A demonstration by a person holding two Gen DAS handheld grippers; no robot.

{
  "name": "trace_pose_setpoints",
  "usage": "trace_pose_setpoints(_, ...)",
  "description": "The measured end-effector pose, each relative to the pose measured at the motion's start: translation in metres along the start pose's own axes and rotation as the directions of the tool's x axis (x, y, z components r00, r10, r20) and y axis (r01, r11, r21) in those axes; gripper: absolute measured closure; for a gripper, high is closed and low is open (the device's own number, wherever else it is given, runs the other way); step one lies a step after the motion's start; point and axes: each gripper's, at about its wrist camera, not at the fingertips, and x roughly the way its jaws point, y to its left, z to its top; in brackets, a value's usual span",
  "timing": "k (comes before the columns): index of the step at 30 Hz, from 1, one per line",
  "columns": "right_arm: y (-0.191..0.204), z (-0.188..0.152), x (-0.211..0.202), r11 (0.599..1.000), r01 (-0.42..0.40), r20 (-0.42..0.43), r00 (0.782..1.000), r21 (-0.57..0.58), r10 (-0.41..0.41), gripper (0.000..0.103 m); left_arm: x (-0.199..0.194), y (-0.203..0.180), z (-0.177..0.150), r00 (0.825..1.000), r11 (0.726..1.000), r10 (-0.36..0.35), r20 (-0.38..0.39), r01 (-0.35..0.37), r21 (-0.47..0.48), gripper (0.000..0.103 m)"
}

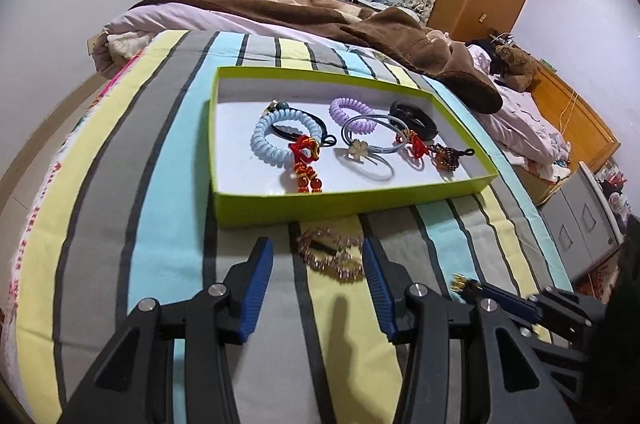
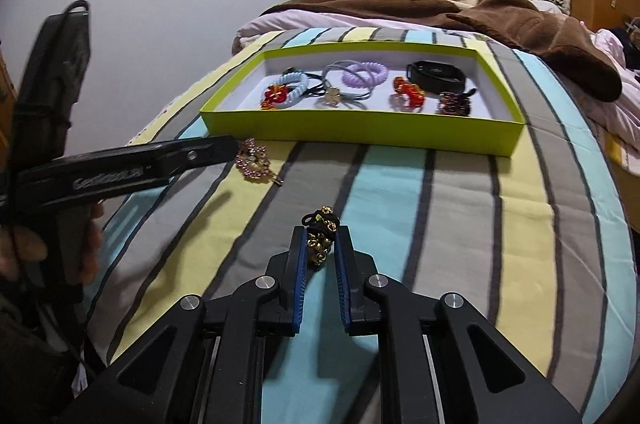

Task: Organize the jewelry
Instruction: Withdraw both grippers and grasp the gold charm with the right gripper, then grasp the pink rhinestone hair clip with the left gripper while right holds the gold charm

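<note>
- The gold-bead hair tie on a black cord (image 2: 320, 238) sits between the blue pads of the right gripper (image 2: 321, 244), jaws drawn narrow and pinching it, over the striped bedspread (image 2: 460, 216).
- From the left wrist view, that same right gripper (image 1: 466, 284) shows at the lower right edge, gold beads poking out at its tip.
- The pink-and-gold beaded bracelet (image 1: 332, 256) lies loose on the bedspread (image 1: 160, 224), just in front of the box and between the spread fingers of the left gripper (image 1: 318, 256), whose jaws stand wide apart.
- In the right wrist view the left gripper (image 2: 224, 148) comes in side-on from the left, its tip right beside the bracelet (image 2: 254, 162).
- The shallow lime-green cardboard box with a white floor (image 1: 256, 210) rests on the bedspread beyond both grippers.
- Inside it: a pale blue coil hair tie (image 1: 272, 144), a lilac coil hair tie (image 1: 348, 110), a red knotted charm with orange beads (image 1: 306, 164), a grey elastic with a cream flower (image 1: 358, 148), a black band (image 1: 414, 118) at the far right, and a dark amber beaded piece (image 1: 448, 156) near the right wall.
- Behind, a brown fleece blanket (image 1: 400, 28) is heaped over the pink bedding (image 1: 240, 20).
</note>
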Motion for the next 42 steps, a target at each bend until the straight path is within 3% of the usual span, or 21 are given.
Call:
trace_pose_setpoints(8,-0.018,-0.004,-0.016,0.999,0.012,0.020,1.000,0.034,-0.013,0.089,0.017,-0.010,0.001,1.000,1.000,-0.001,-0.022,0.002,0.026,0.055)
trace_pose_setpoints(11,-0.023,-0.005,-0.020,0.999,0.014,0.026,1.000,0.046,-0.016,0.089,0.014,-0.016,-0.003,0.998,0.999,-0.044,-0.036,0.045,0.030,0.055)
trace_pose_setpoints(20,-0.047,-0.011,-0.033,0.995,0.035,0.043,0.998,0.093,-0.039,0.089,0.007,-0.051,-0.026,0.994,0.992,-0.087,-0.070,0.093,0.085,0.055)
trace_pose_setpoints(26,-0.065,-0.016,-0.041,0.990,0.046,0.053,0.997,0.131,-0.053,0.089,0.002,-0.083,-0.040,0.986,0.976,-0.126,-0.107,0.143,0.164,0.054)
trace_pose_setpoints(31,-0.075,-0.018,-0.045,0.987,0.053,0.057,0.996,0.152,-0.062,0.089,0.000,-0.102,-0.044,0.994,0.939,-0.048,-0.096,0.077,0.336,0.054)
trace_pose_setpoints(34,-0.074,-0.020,-0.044,0.987,0.046,0.054,0.997,0.152,-0.054,0.089,0.004,-0.101,-0.037,0.996,0.932,-0.023,-0.088,0.053,0.359,0.054)
trace_pose_setpoints(37,-0.072,-0.020,-0.043,0.989,0.040,0.053,0.997,0.146,-0.048,0.089,0.009,-0.107,-0.036,0.997,0.905,0.018,-0.072,0.014,0.425,0.054)
trace_pose_setpoints(42,-0.071,-0.020,-0.042,0.989,0.040,0.050,0.998,0.143,-0.047,0.089,0.018,-0.109,-0.036,0.995,0.898,-0.002,-0.103,0.047,0.437,0.054)
